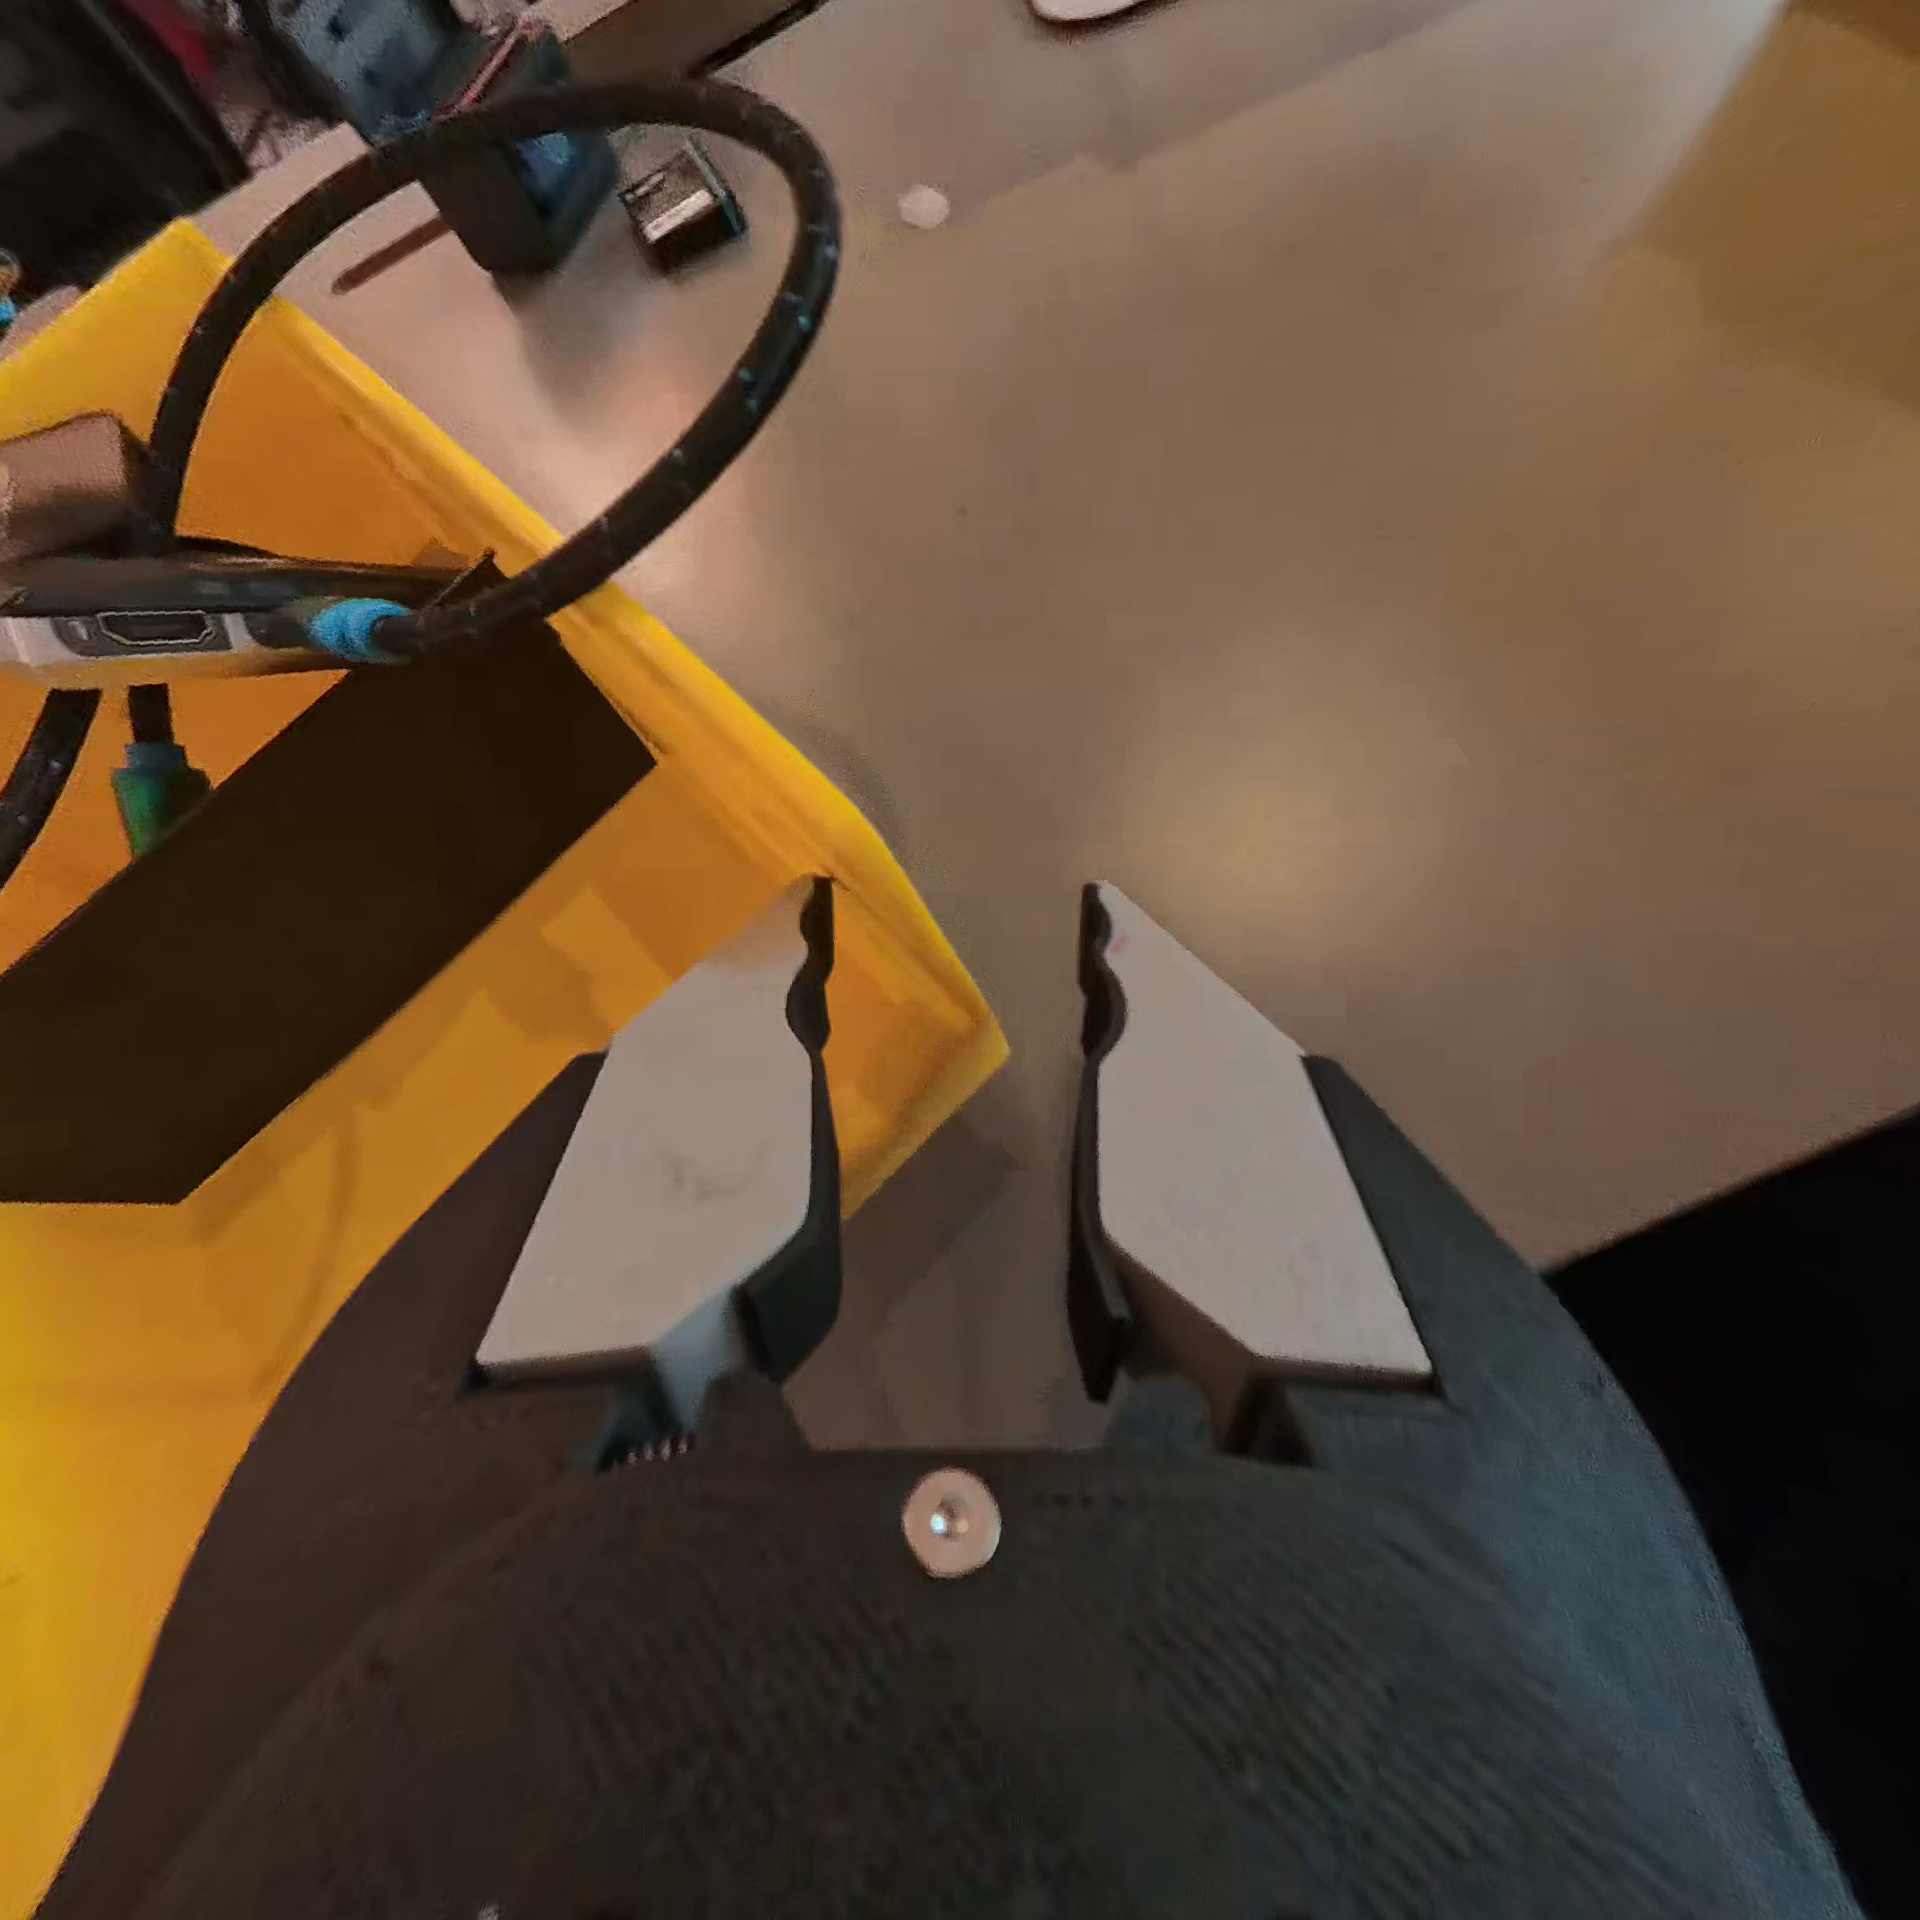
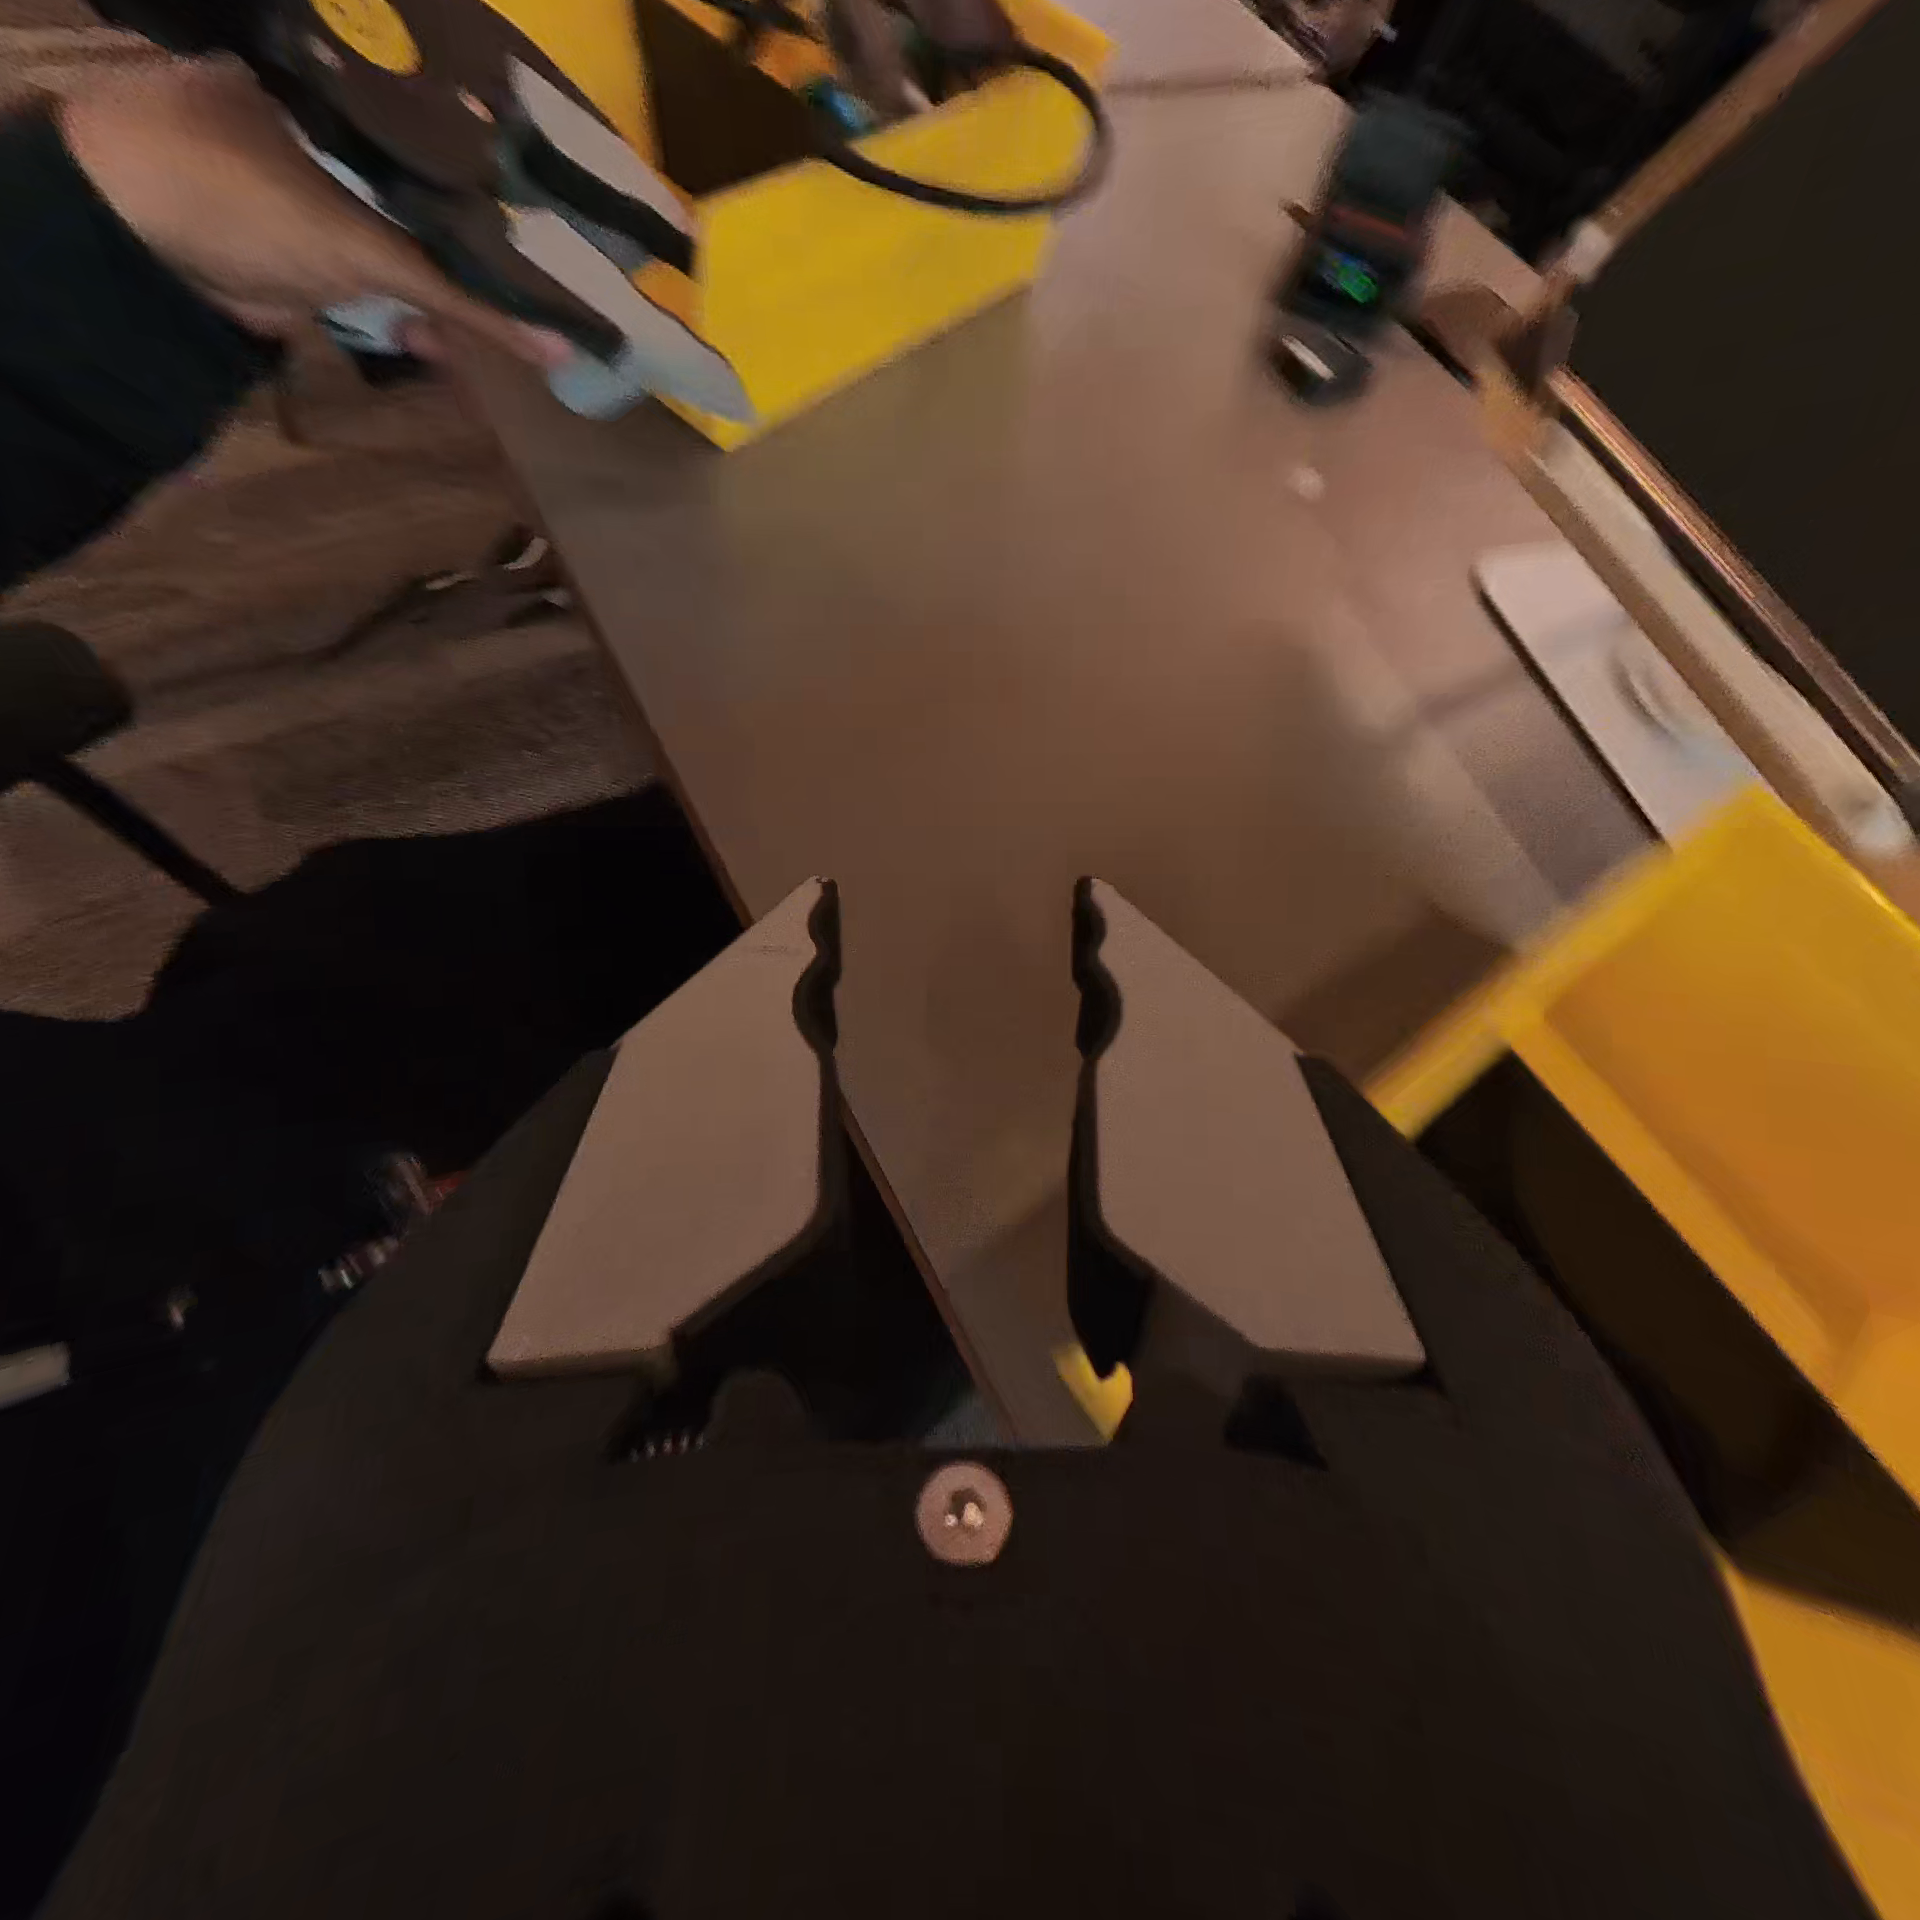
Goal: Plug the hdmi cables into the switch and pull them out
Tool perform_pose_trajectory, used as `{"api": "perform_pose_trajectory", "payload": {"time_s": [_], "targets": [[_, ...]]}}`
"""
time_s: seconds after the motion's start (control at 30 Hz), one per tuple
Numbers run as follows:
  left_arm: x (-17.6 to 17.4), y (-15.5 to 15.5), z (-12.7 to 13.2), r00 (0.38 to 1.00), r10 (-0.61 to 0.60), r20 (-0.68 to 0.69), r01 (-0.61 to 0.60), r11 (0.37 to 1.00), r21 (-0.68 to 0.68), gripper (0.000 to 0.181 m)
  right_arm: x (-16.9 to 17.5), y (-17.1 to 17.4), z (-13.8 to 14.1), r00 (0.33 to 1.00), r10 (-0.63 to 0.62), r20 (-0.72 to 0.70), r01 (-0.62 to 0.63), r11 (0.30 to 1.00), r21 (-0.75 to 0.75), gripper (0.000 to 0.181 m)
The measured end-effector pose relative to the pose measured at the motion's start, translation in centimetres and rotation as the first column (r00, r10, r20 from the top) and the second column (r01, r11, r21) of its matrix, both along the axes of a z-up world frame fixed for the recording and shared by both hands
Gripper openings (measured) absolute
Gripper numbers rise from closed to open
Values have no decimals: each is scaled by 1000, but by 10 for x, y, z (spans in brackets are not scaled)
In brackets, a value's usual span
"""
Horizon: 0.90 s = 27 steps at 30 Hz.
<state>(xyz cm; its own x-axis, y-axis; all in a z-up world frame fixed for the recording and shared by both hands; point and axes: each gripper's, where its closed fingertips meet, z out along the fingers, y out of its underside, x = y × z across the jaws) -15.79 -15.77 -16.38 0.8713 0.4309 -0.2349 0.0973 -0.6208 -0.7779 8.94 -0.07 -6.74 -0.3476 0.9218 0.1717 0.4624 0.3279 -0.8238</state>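
The switch [image 1: 125, 634], a small light box at nine o'clock in the left wrist view, lies in a yellow bin [image 1: 665, 748] with a blue-collared HDMI cable [image 1: 343, 629] plugged in; the braided lead looks stiff and springy, so grip the rigid plug, I judge (not the loop). Left gripper [image 1: 951, 904] and right gripper [image 2: 951, 899] both hang with fingers apart, holding nothing, over the smooth grey table [image 1: 1299, 623]; a dim, cluttered room lies beyond.

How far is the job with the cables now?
One blue-collared cable sits in the switch; the port beside it is empty. A green-collared cable hangs below, its plug hidden. Left gripper and right gripper have open jaws, holding nothing. Plugging the rest and pulling out remain.
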Motion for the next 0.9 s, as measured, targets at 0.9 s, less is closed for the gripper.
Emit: {"api": "perform_pose_trajectory", "payload": {"time_s": [0.9], "targets": [[-159,-30,64,798,-451,-400,168,803,-571,48,-196,-83,-53,997,72,-32,-72,997,-7,42]]}}
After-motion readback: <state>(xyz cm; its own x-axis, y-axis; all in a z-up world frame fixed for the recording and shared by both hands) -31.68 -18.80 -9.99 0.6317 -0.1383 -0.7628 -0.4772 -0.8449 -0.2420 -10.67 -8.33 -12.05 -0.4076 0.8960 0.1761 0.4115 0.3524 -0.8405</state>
